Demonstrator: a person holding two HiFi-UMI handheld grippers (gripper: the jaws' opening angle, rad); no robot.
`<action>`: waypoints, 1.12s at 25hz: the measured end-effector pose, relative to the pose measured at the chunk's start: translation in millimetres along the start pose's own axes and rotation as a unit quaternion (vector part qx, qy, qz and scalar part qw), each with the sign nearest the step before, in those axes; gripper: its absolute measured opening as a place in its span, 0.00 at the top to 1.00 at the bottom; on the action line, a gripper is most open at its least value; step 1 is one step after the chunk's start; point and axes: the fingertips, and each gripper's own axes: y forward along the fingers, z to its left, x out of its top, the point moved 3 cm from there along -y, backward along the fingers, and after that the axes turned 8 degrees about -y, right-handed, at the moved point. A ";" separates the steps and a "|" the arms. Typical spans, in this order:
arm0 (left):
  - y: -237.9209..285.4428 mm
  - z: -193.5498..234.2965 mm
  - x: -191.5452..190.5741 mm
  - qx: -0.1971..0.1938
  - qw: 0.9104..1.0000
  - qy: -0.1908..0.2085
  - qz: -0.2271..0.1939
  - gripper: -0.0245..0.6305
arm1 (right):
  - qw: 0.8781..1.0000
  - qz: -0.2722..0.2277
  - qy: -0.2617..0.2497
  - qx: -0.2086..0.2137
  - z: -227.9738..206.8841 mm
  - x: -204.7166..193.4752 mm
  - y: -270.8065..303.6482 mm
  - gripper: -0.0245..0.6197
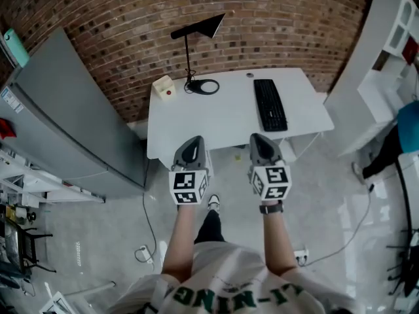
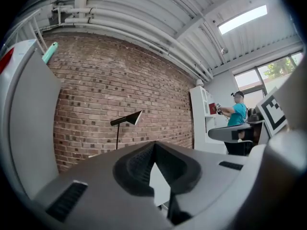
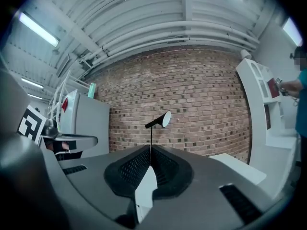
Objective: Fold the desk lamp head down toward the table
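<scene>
lamp head: raised, well ahead
left hand-held gripper: jaws together, empty
right hand-held gripper: jaws together, empty
risk: hard push could topple it

right tool: jaws are sitting pressed together at the tips, nothing pinched between them
desk lamp: standing dead ahead just past the jaw tips, thin pole going straight up, head tilting up toward the right
brick wall: running right behind the lamp
worktop: white slab peeking out at lower right
left tool: poking in from the left edge, marker cube showing
grey cabinet: standing left, against the wall
white shelving: standing right, person in teal hanging out beside it
</scene>
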 end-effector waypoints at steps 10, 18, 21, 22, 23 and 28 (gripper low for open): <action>152.9 103.2 51.1 -0.026 1.000 -0.001 -0.004 0.97 | 0.999 0.002 0.042 -0.001 -23.3 31.7 183.3 0.95; 237.1 161.7 60.2 -0.043 0.999 -0.011 0.000 0.97 | 0.998 -0.008 0.056 0.002 -35.3 48.7 279.6 0.95; 256.3 175.0 63.9 -0.049 0.999 -0.018 -0.001 0.97 | 0.998 -0.013 0.057 0.005 -41.3 61.4 300.4 0.95; 261.4 177.2 65.0 -0.051 0.998 -0.021 -0.001 0.97 | 0.998 -0.015 0.058 0.006 -44.7 64.6 306.8 0.95; 266.1 178.8 66.1 -0.053 0.998 -0.023 -0.001 0.97 | 0.998 -0.017 0.060 0.006 -48.6 67.4 313.1 0.95; 286.7 190.4 70.3 -0.056 0.998 -0.033 -0.002 0.97 | 0.997 -0.023 0.077 0.019 -61.3 80.5 341.8 0.95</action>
